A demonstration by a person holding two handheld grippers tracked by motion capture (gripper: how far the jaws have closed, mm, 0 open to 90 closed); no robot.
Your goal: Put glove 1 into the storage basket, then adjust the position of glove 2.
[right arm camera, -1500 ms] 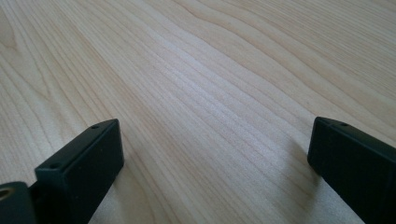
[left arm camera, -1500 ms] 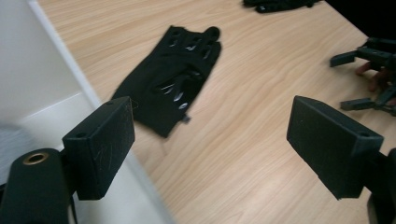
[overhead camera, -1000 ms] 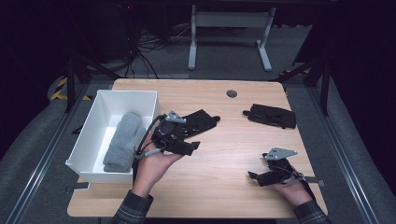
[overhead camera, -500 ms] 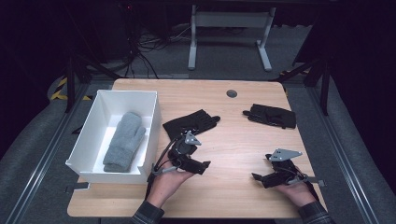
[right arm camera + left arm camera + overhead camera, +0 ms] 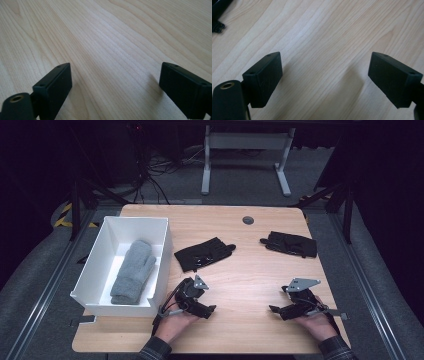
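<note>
We find no legible text, label, brand, number or sign on any item recorded, neither on the table nor on anything lying upon it.

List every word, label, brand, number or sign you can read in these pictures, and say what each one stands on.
None: no readable text anywhere.
White box: plain walls, no print.
Grey mitten: no label visible.
Black glove near the box and black glove farther right: any tag is too small to tell.
Left gripper and right gripper: bare black pads, no marking.
Floor stripes: yellow and black hazard marking, no words.
</note>
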